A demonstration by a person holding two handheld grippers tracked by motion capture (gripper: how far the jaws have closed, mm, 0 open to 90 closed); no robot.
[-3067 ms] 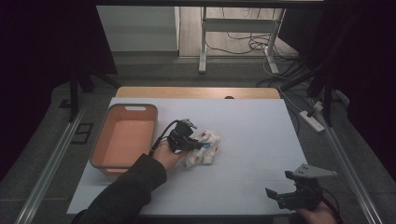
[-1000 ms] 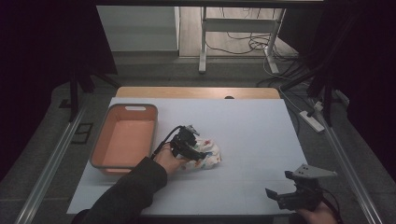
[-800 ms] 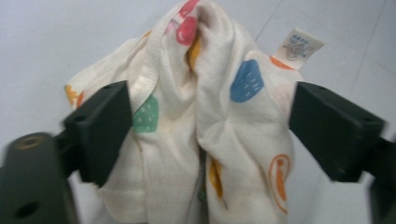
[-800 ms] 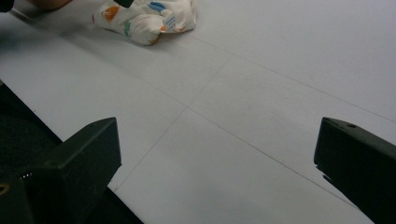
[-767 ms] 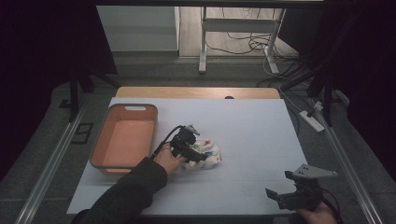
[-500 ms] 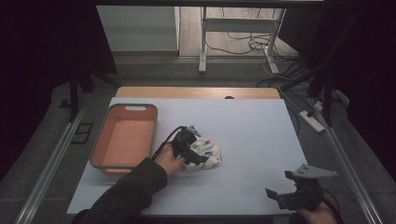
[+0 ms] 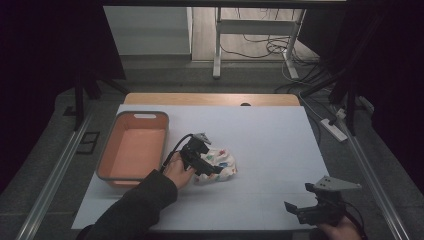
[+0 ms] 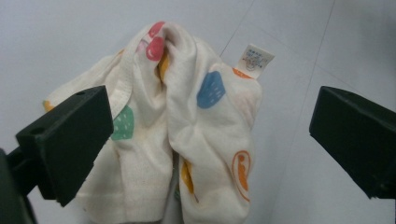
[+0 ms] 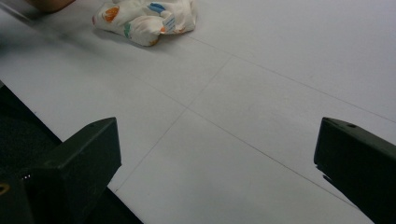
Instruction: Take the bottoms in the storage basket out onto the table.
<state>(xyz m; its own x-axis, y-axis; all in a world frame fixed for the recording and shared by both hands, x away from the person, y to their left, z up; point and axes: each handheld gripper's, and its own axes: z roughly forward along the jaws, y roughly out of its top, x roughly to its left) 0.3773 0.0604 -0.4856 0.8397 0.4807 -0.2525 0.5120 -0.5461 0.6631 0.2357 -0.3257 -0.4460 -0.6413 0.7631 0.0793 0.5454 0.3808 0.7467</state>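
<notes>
A crumpled white cloth (image 7: 223, 165) with coloured prints lies on the white table, right of the orange bin. My left gripper (image 7: 212, 168) hovers over the cloth's left part; its jaws have just been opening. In the left gripper view the cloth (image 8: 187, 126) with its small label lies between and beneath the wide-apart jaws of the left gripper (image 8: 212, 128), and neither pad presses on it. My right gripper (image 7: 296, 210) rests open near the table's front right edge. Beyond the spread jaws of the right gripper (image 9: 215, 154) lies bare table, with the cloth (image 9: 144, 16) far off.
An empty orange bin (image 7: 106, 154) with a grey rim stands at the table's left. The white table top (image 7: 280, 145) stretches to the right of the cloth. A power strip and cables lie on the floor at the right.
The left gripper carried the cloth slightly right and down toward the table front, then its jaws spread and the cloth settled on the table. The right gripper has stayed put.
</notes>
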